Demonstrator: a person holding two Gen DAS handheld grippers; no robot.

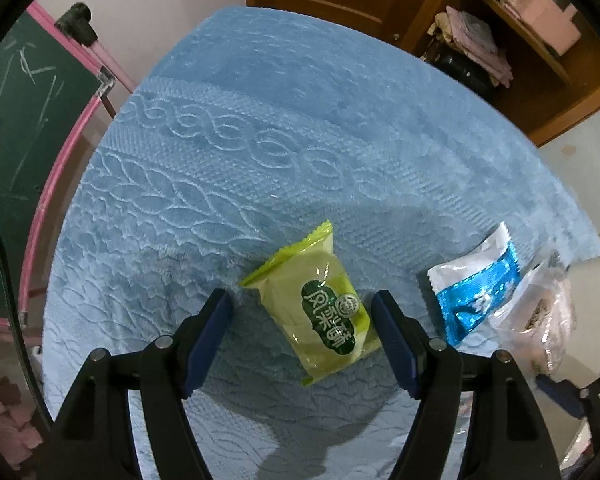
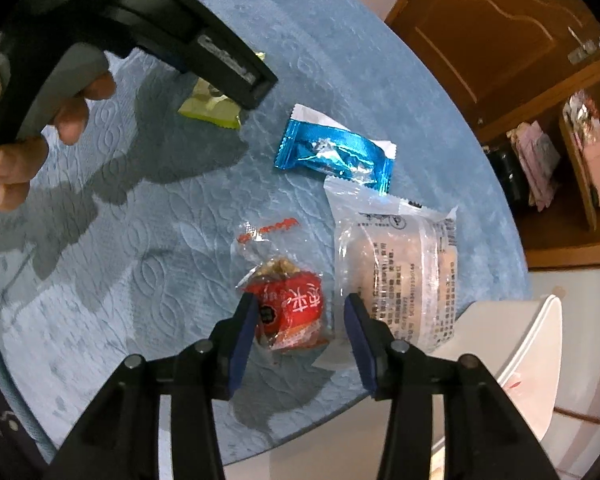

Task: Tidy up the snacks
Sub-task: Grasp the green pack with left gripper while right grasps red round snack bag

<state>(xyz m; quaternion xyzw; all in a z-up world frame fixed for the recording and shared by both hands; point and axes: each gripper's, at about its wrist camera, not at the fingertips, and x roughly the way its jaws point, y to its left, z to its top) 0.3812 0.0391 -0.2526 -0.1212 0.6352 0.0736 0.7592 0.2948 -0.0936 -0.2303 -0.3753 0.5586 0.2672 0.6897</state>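
The left gripper (image 1: 302, 336) hangs with jaws spread around the green pineapple-cake packet (image 1: 320, 308). The right gripper (image 2: 300, 328) brackets the red snack packet (image 2: 289, 314), jaws apart, near the counter's (image 2: 139, 280) edge.

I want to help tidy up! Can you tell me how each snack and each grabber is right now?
left gripper: open, straddling the green packet
green packet: sealed, flat on the cloth
right gripper: open, around the red snack
red snack: wrapped, lying down
blue packet: sealed, lying flat
clear packet: sealed, lying flat

- A blue textured cloth (image 1: 283, 128) covers the table.
- A green chalkboard (image 1: 15, 128) in a pink frame stands left.
- A wooden shelf (image 1: 540, 52) holds folded items.
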